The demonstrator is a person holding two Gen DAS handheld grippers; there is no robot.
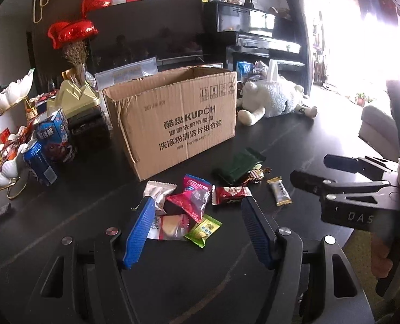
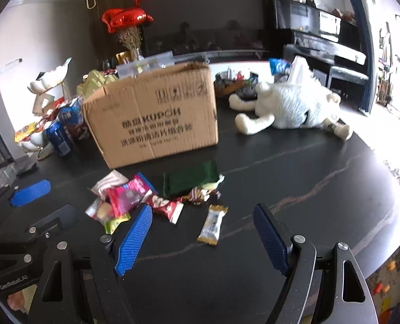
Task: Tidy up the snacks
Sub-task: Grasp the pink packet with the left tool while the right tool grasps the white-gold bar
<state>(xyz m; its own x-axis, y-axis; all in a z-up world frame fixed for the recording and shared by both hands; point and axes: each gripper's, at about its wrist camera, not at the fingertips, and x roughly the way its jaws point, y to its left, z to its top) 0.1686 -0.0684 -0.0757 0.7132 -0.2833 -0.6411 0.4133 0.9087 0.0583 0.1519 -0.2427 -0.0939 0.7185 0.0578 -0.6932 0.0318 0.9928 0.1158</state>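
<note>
My left claw hangs spread and empty over the heap of snacks; my right claw is spread too, a gold-and-white bar lying just ahead between its fingers. The wrappers overlap, so a careless pinch could snag two or skid one away. Beyond them the cardboard box stands open, a green pouch lying in front of it.
</note>
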